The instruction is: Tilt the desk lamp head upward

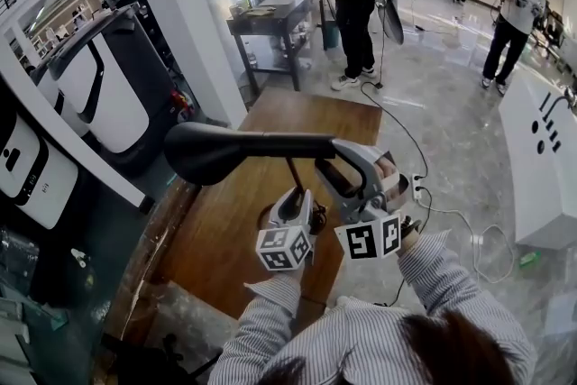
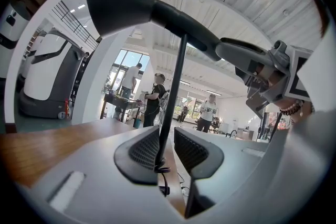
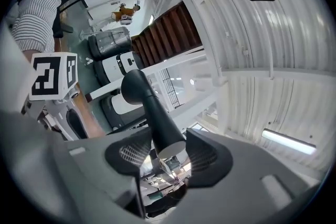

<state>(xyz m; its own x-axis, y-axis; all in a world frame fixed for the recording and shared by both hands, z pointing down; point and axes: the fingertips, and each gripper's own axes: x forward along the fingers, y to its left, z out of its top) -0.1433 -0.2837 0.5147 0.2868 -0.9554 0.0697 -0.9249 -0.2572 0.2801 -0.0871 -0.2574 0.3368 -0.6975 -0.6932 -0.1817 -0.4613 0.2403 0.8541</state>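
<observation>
Just above the brown wooden counter (image 1: 270, 126), pinching the thin black metal stem (image 2: 176, 86) with the left claw (image 2: 167, 136), bracing it upright. Beyond, straddling the tapered rear end (image 3: 167, 139) of the matte black cone-shaped desk lamp head (image 1: 203, 153) with the right claw (image 3: 167, 153), spread wide, not squeezing yet. Looks light, rigid and smooth, probably stiff at the hinge. Best gripped at that tail and levered down gently.

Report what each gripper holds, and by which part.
The left gripper brackets the lamp stem; the right gripper brackets the lamp head at its rear end. Whether either presses cannot be told.
</observation>
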